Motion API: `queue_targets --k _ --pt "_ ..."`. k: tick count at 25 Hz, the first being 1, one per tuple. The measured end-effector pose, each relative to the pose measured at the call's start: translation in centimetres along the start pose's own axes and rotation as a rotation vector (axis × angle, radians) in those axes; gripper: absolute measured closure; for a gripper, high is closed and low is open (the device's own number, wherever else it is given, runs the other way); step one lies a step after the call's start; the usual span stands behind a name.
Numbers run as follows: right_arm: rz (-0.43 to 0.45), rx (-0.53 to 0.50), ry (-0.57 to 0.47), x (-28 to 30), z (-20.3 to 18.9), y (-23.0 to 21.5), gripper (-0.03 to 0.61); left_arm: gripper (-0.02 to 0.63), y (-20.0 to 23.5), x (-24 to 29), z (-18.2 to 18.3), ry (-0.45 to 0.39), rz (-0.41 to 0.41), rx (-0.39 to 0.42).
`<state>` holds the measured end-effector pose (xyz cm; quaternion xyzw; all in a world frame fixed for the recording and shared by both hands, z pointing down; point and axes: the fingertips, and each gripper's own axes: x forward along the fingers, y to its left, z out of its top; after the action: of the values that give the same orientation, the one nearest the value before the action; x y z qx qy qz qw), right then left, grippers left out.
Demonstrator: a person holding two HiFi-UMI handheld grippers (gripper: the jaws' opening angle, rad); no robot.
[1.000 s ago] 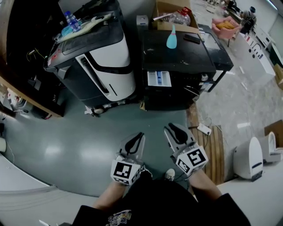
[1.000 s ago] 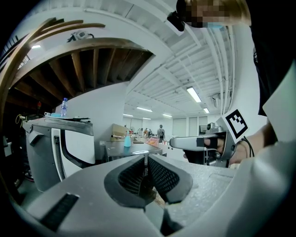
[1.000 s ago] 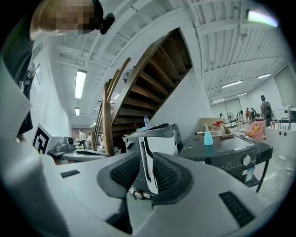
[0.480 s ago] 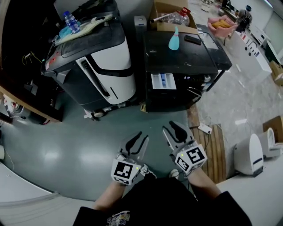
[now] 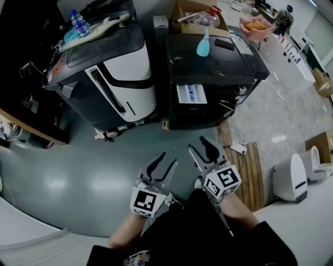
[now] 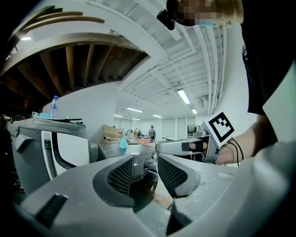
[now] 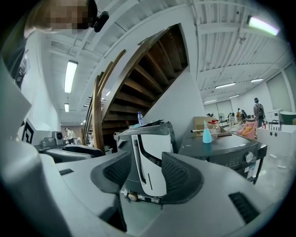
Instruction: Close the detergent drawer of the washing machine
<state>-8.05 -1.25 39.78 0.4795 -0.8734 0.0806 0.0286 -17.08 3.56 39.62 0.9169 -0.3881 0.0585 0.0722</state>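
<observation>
Status: left tongs (image 5: 168, 159) spread wide. The jaws have just been opening and there is nothing between the pads. In the left gripper view, only a distant machine front shows through the gap.

Right tongs (image 5: 196, 143) are the same: jaws well apart, just been opening, holding nothing. Through that gap I see the white-and-dark machine (image 7: 147, 155), well beyond the tips and not touched.

Both tongs sit side by side, low over the grey-green floor (image 5: 73, 161). They point toward the machines and are well apart from them. In the head view the right one is slightly ahead of the left.

Detergent drawer (image 5: 189, 94) is on the front of the black washing machine (image 5: 213, 62), on the left side as I see it. It is pulled out: a white tray with a blue insert visible from above. Neither pair of tongs is near it.

On the washer's top are an upright teal bottle (image 5: 202, 44) and a small dark flat item (image 5: 225, 44) beside it. A cardboard box (image 5: 196, 10) sits behind the washer.

The white-and-dark machine stands just left of the washer, with a water bottle (image 5: 77, 22) on its lid. Wooden slats (image 5: 250, 169) lie on the floor to the right of my right tongs.
</observation>
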Motion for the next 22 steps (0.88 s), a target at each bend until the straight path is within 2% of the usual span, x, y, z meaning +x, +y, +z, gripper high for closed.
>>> queue_targets --k 8,22 --pt "-0.022 -0.005 0.024 1.7 -1.1 -2.7 0.336 0.443 0.6 2.5 0.0 -0.004 -0.018 0.006" --pt "-0.051 0.035 0.107 5.8 -3.2 -12.8 0.298 0.436 2.1 11.1 0.1 0.011 0.013 -0.008"
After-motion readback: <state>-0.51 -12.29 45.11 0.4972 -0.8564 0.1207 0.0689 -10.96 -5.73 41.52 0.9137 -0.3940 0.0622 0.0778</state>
